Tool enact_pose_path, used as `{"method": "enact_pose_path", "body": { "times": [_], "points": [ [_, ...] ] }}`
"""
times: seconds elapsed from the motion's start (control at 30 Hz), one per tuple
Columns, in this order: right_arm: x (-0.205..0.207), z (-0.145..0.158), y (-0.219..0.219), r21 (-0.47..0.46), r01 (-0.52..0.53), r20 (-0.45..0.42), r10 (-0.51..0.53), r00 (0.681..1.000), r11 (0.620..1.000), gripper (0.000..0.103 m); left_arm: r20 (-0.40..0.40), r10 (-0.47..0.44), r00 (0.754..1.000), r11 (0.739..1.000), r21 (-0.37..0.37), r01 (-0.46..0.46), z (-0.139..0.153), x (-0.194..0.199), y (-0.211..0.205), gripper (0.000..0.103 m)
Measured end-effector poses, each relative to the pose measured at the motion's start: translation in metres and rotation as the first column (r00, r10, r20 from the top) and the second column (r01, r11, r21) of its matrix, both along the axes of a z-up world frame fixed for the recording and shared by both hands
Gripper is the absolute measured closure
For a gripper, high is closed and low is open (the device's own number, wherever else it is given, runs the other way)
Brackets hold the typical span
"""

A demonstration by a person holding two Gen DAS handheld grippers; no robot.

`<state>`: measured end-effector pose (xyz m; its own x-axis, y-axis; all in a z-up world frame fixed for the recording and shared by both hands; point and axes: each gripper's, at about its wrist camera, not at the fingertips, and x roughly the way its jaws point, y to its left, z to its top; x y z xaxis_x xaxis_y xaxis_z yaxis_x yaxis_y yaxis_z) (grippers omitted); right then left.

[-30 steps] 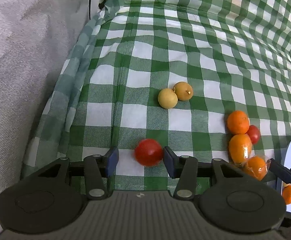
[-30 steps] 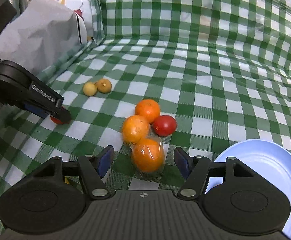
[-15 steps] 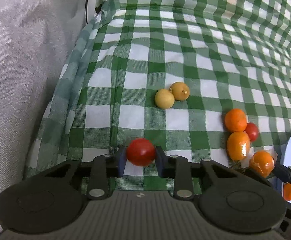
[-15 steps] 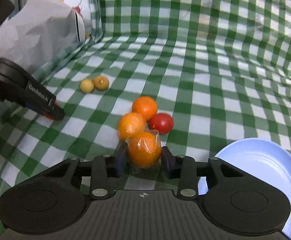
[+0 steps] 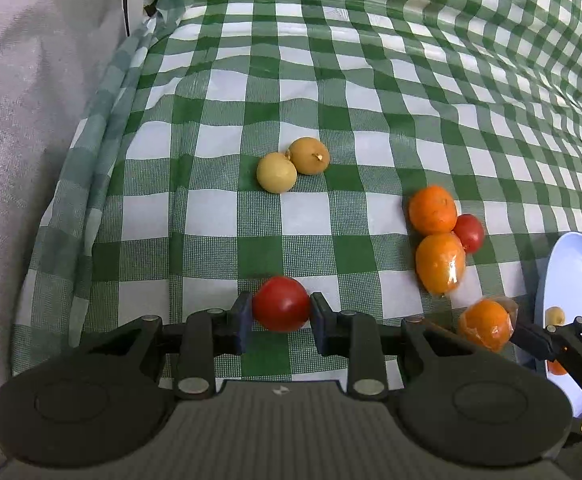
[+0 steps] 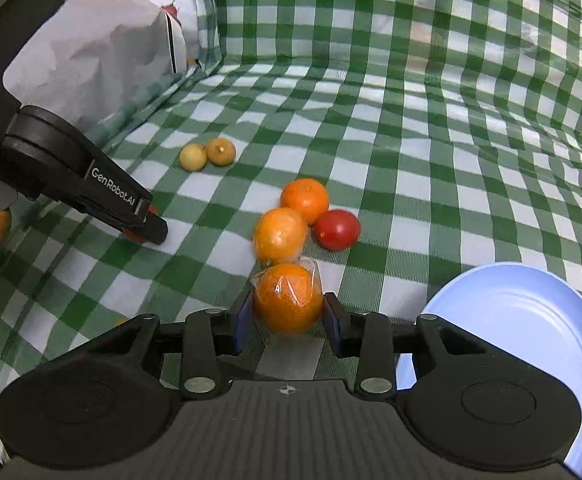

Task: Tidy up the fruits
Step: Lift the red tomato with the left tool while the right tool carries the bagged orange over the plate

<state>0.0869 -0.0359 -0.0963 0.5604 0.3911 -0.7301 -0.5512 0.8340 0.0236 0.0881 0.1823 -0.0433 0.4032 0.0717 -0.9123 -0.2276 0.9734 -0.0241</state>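
The left gripper (image 5: 281,314) is clamped on a red tomato (image 5: 281,303) down on the green checked cloth (image 5: 291,80). The right gripper (image 6: 288,318) is clamped on a plastic-wrapped orange (image 6: 288,298). At its twelve o'clock lie two more oranges (image 6: 281,235) and a second tomato (image 6: 337,229); two yellow fruits (image 6: 193,157) sit at eleven, the blue plate (image 6: 531,320) at three
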Motion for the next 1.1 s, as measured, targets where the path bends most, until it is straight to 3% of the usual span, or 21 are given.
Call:
{"method": "enact_pose_path", "body": {
  "times": [0.57,1.1],
  "points": [
    [0.000,0.000,-0.003,0.015,0.023,0.004,-0.023,1.000,1.000,0.064,0.013,0.006,1.000,1.000,0.015,-0.006,0.005,-0.002,-0.005,0.069],
    [-0.011,0.018,-0.020,0.073,0.059,0.079,-0.065,0.995,0.996,0.064,0.073,-0.009,0.997,0.999,0.039,0.007,0.045,-0.009,-0.021,0.069]
  ]
}}
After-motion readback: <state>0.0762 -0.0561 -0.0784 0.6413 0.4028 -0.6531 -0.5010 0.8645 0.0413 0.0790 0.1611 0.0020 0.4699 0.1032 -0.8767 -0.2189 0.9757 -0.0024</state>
